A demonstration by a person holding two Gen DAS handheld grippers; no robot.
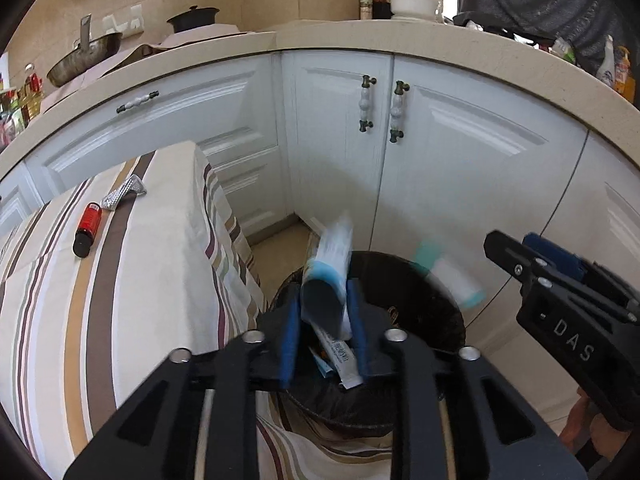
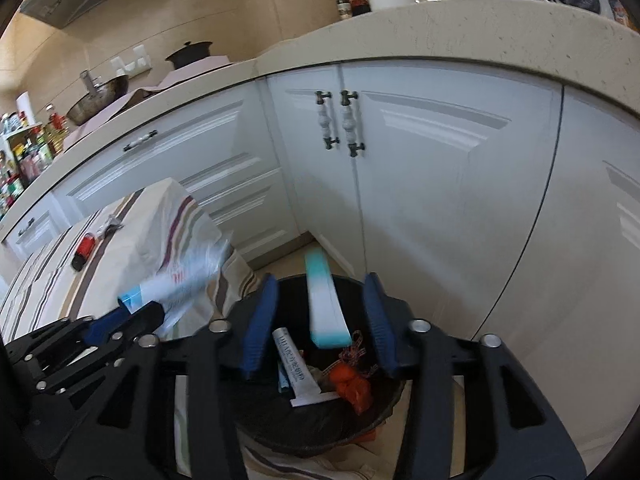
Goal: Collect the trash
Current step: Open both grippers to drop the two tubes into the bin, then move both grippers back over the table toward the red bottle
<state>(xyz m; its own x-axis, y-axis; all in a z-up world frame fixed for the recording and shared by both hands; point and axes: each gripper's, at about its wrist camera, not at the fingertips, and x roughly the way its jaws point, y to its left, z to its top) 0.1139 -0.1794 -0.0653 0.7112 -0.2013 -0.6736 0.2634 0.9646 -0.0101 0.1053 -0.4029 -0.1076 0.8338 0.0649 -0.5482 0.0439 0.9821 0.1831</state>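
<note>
Trash is mid-drop at both grippers, each of which hangs over the black-lined bin (image 2: pixel 384 424) beside the white cabinet doors (image 1: pixel 340 152). In the left wrist view the left gripper (image 1: pixel 325 332) has its blue pads partly spread, and a blurred blue-and-white tube (image 1: pixel 326 276) stands between them, apparently slipping free rather than clamped, though the motion blur makes contact hard to rule out. In the right wrist view the right gripper (image 2: pixel 320 328) is open wider, its pads clear of a white and teal box (image 2: pixel 326 304) that is tilted and smeared as it falls toward the bin mouth. Neither gripper looks to have a firm hold on anything. Inside the bin lie things already collected: a white squeezed tube (image 2: pixel 296 368) with printed lettering, an orange wrapper (image 2: pixel 352 388) tied with a ribbon, and scraps beneath them. Further out, on the striped tablecloth (image 1: pixel 160 280) to the left of the bin, two items remain: a small red bottle (image 1: pixel 87 229) with a dark cap lying on its side, and a silver blister strip (image 1: pixel 124 192) just beyond it. Judged from this, the task is well along, with these two drops nearly finished, and what appears left is to fetch the bottle and the strip, if both count as rubbish, and carry them to the bin.
</note>
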